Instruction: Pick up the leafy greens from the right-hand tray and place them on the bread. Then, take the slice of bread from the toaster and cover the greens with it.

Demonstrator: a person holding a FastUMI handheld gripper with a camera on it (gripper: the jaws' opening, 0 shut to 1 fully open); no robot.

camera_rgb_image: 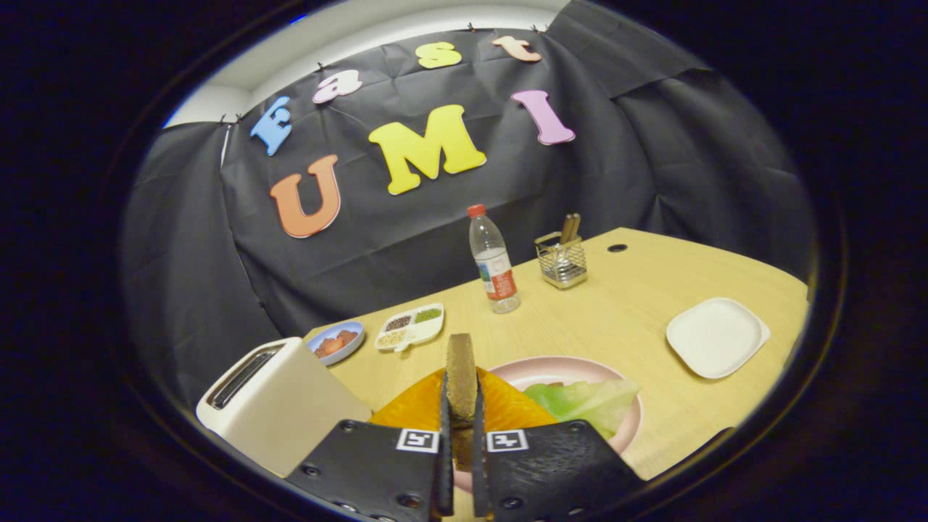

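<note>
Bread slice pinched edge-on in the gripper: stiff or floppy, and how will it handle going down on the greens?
The thin brown bread slice stands upright between the closed fingers without sagging, so probably stiff and light. Held only by its lower edge, it may pivot if bumped. The pale green leafy greens on the pink round plate look uneven, so it could rock once released.

On the table stand one toaster point(279, 402), one bottle point(493, 261), one wire holder point(561, 261), one pink plate point(616, 435), one white plate point(716, 337), one blue dish point(335, 342), one divided tray point(409, 326), and one bread slice point(460, 377).
</note>
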